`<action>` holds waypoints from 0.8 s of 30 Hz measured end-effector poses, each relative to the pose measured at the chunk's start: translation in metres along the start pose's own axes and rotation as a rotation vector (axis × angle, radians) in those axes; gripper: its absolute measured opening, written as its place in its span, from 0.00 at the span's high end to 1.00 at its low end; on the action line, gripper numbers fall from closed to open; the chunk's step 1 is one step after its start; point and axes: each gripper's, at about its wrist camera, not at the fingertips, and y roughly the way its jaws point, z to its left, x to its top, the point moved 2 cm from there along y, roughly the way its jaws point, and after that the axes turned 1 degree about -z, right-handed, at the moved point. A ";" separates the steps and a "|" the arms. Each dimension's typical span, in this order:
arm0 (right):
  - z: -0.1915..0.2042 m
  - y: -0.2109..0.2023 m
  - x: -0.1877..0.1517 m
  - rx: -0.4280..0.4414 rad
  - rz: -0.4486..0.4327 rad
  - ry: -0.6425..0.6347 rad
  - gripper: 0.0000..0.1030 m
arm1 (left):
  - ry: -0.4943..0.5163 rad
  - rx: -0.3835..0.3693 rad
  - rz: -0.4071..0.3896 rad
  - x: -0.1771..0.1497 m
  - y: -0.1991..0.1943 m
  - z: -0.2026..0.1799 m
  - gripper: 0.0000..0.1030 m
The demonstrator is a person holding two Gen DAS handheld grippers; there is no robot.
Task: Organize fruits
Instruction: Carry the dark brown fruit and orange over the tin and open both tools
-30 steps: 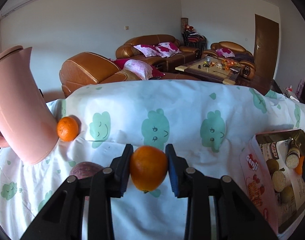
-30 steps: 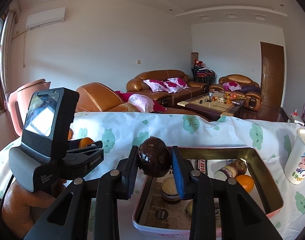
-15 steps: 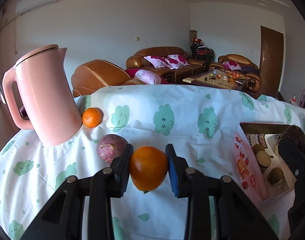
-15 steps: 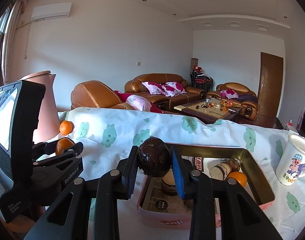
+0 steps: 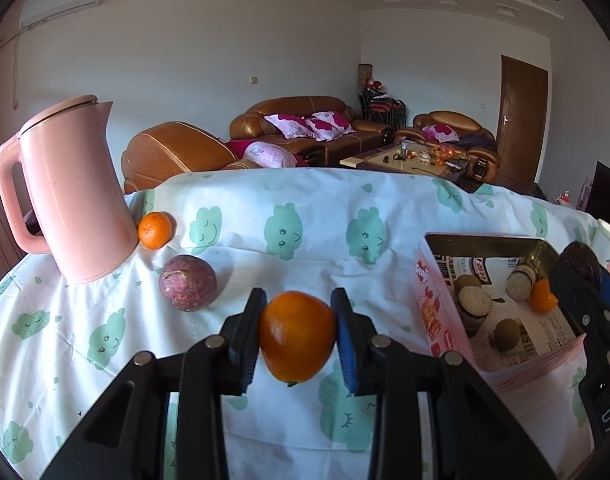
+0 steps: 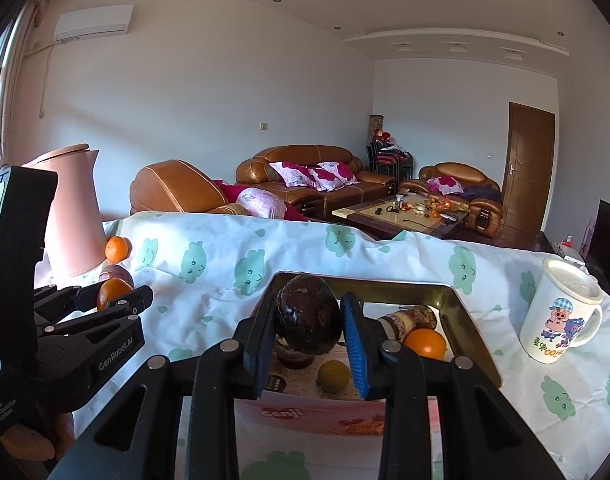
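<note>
Two fruits mid-carry: left claw (image 5: 297, 334) clamped on round orange (image 5: 297, 336), right claw (image 6: 308, 322) clamped on dark brown passion fruit (image 6: 308, 316) over pink rectangular tin (image 6: 471, 328). Purple passion fruit (image 5: 187, 283), small mandarin (image 5: 155, 230) left on worktop (image 5: 305, 208).

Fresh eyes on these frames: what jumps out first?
Both tongs are loaded: the left tongs pinch an orange above the cloud-print cloth, and the right tongs grip a dark fruit over the tin. Next comes the big pink kettle at far left, with a small orange and a purple fruit loose beside it.
</note>
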 end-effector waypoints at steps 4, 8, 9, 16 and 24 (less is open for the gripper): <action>-0.016 -0.002 0.002 -0.022 -0.005 0.020 0.67 | 0.007 -0.019 -0.020 0.003 -0.006 -0.013 0.66; -0.034 -0.003 0.003 -0.049 -0.010 0.037 0.67 | 0.017 -0.047 -0.032 0.007 -0.009 -0.027 0.66; -0.038 -0.003 0.004 -0.058 -0.011 0.041 0.67 | 0.022 -0.053 -0.036 0.008 -0.010 -0.031 0.66; -0.069 -0.004 0.008 -0.122 -0.032 0.069 0.67 | 0.055 -0.115 -0.068 0.017 -0.015 -0.063 0.66; -0.094 0.008 0.008 -0.173 -0.014 0.086 0.67 | 0.075 -0.164 -0.053 0.023 -0.005 -0.097 0.66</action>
